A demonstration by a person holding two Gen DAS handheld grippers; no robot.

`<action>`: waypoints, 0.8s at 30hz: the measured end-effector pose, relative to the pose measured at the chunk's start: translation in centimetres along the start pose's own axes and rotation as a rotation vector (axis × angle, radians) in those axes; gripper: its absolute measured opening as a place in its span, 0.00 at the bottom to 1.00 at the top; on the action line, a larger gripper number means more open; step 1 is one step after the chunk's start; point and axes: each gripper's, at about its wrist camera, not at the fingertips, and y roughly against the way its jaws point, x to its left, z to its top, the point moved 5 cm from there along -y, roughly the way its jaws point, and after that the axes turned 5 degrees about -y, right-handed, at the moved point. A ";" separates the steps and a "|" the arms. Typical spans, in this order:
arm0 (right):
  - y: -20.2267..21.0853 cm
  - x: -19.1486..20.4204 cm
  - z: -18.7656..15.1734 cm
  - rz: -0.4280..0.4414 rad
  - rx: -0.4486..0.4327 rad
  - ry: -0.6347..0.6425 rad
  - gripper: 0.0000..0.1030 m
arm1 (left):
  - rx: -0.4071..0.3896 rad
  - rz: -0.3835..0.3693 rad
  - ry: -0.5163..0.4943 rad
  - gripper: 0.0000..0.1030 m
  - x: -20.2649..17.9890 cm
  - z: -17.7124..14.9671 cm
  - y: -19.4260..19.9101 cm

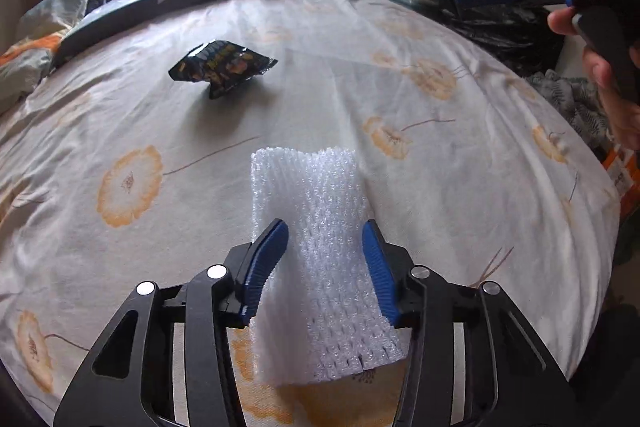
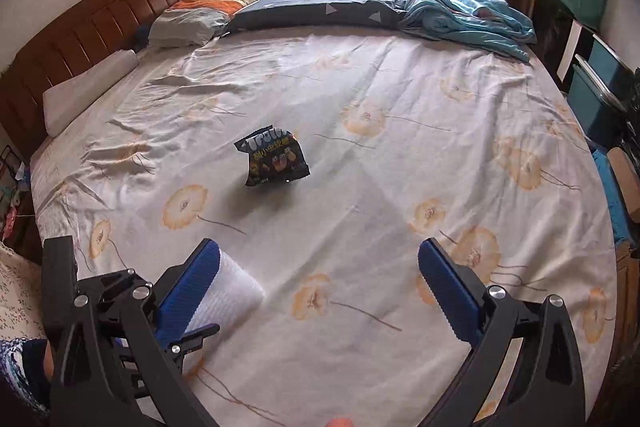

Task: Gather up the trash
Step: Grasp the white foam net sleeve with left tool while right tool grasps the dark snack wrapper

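One foam net sleeve lengthwise between left gripper jaws.

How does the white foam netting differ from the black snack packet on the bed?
The foam netting is white, mesh-textured and unprinted; the snack packet is black with yellow print. The netting sits between the left gripper fingers; the packet lies free, farther up the bed sheet, with nothing near it. The netting is a flattish sleeve; the packet is crumpled, one end raised. Both look like trash not yet collected.
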 end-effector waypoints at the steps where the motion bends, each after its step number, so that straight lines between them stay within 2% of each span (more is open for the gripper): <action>1: -0.9 0.4 0.6 0.002 -0.002 0.007 0.95 | -0.004 -0.009 0.006 0.28 0.0 0.0 0.1; 2: -2.0 0.7 1.3 0.009 0.000 0.010 0.95 | -0.008 -0.014 0.009 0.24 0.1 -0.1 0.2; 5: -5.3 2.2 2.7 0.026 0.014 0.032 0.95 | -0.017 -0.045 0.032 0.19 0.3 -0.3 0.9; 12: -12.5 5.3 4.8 0.035 0.048 0.087 0.95 | -0.065 -0.099 0.084 0.18 1.0 -2.0 5.7; 19: -18.2 5.8 5.7 0.009 0.112 0.086 0.95 | -0.125 -0.108 0.201 0.18 3.6 -3.9 10.5; 20: -18.5 5.8 5.8 0.023 0.120 0.075 0.86 | -0.128 -0.107 0.208 0.18 3.8 -4.1 11.0; 21: -18.6 5.8 5.9 0.022 0.123 0.068 0.72 | -0.130 -0.107 0.216 0.18 4.0 -4.3 11.5; 22: -18.7 5.7 6.0 0.002 0.125 0.067 0.45 | -0.134 -0.103 0.220 0.18 4.2 -4.5 12.1; 23: -18.4 5.6 6.1 -0.019 0.117 0.067 0.30 | -0.138 -0.097 0.221 0.18 4.3 -4.7 12.6; 24: -18.1 5.6 6.1 -0.021 0.117 0.061 0.26 | -0.141 -0.090 0.221 0.18 4.5 -4.8 13.1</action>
